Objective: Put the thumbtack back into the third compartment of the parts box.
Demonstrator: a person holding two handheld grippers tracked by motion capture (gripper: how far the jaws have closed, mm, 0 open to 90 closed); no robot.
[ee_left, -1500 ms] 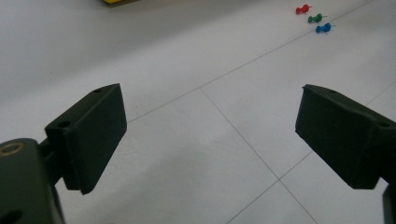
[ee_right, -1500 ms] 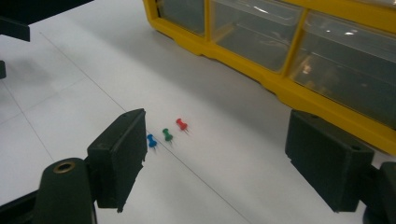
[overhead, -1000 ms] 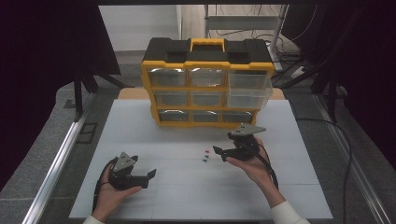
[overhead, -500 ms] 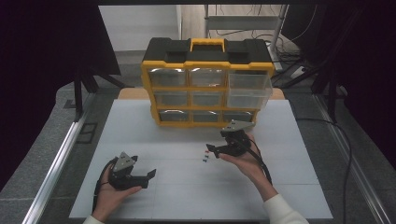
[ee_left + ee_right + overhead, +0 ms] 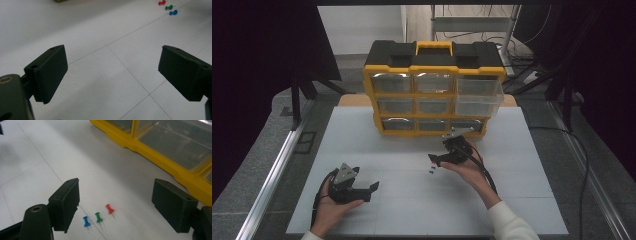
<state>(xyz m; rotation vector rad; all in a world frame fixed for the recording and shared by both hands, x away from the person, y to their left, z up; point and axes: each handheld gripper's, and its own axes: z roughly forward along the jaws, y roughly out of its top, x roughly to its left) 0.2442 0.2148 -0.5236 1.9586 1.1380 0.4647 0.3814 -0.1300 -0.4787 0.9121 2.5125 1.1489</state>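
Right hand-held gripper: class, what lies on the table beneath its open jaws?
Beneath the right hand-held gripper lie three pushpins on the white table: blue, green and red, side by side. None is covered; the jaws touch none.

Both grippers matte black, blocky rectangular jaws with small screw holes. Left gripper (image 5: 373, 188) and right gripper (image 5: 432, 159) carry grey triangular plates, black cables trailing. White sleeve (image 5: 512, 225) at lower right.

Left gripper (image 5: 112, 72): black jaws spread wide over white gridded table (image 5: 100, 37). Far top right, well apart: red pushpin (image 5: 162, 2), green pushpin (image 5: 169, 7), blue pushpin (image 5: 173, 12), in row.
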